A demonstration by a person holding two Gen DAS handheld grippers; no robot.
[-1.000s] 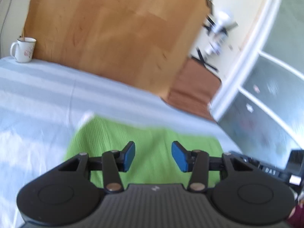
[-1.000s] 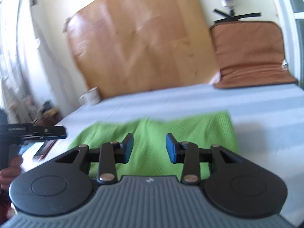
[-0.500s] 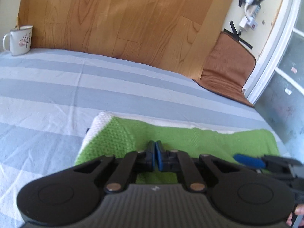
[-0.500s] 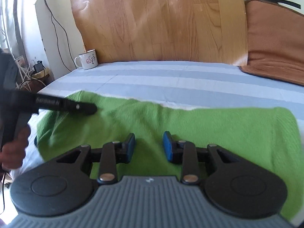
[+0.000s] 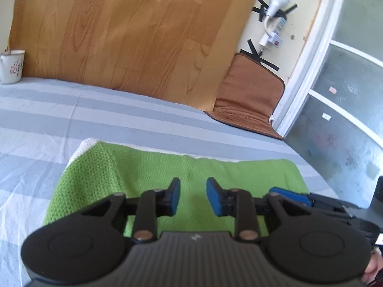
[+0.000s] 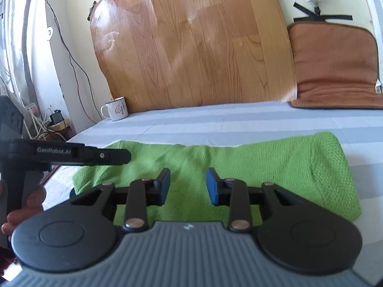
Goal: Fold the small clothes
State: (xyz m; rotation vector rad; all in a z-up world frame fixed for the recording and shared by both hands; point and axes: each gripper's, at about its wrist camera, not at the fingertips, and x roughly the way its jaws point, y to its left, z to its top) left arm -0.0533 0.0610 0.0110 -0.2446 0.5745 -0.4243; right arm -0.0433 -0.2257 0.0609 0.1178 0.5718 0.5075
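Since half a second ago, the left gripper (image 5: 190,196) has been moved from pressed shut to parted, and its jaws are opening with nothing pinched between the blue pads. In the left wrist view it is seen low in the centre of the frame, above a green knitted garment (image 5: 148,169) that is laid folded across the lower middle of a blue and white striped sheet (image 5: 71,119). A white edge of the garment is seen at its upper left corner. The right gripper (image 6: 188,186) is shown in the lower centre of its own view, jaws spread a little, nothing caught between them, over the same garment (image 6: 275,167). The left gripper's black arm is seen at the left edge of that view, gripped by a hand (image 6: 21,212). A white mug (image 6: 116,108) is set at the far left of the sheet, before a wooden board (image 6: 196,43). A brown cushion (image 6: 335,67) is propped at upper right.
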